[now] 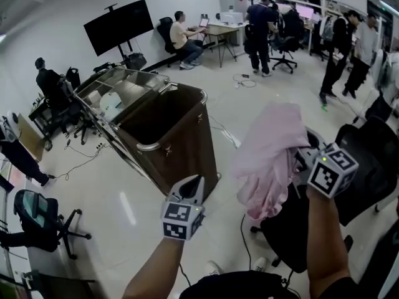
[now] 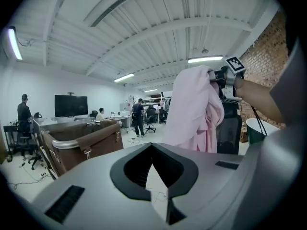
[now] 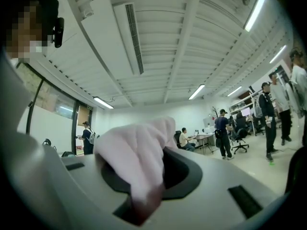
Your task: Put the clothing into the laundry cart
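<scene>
One garment is in play, and the step in hand looks like the carry across to the laundry cart. To do it well, the right claw should hold its bite and travel left until the whole bundle hangs above the open top. It needs to be high enough that the trailing folds clear the metal rim. Letting go too soon would likely drape the cloth over the edge or drop it on the floor. The left claw, jaws together and empty, sits near the cart's front corner and could nudge any dangling tail inside.

The garment hangs in the air to the right of the cart, above a black chair, not over the opening. It is pale pink, soft and thin, bunched where the right claw clamps its upper part. It falls in loose folds, with a deeper pink at the bottom.
</scene>
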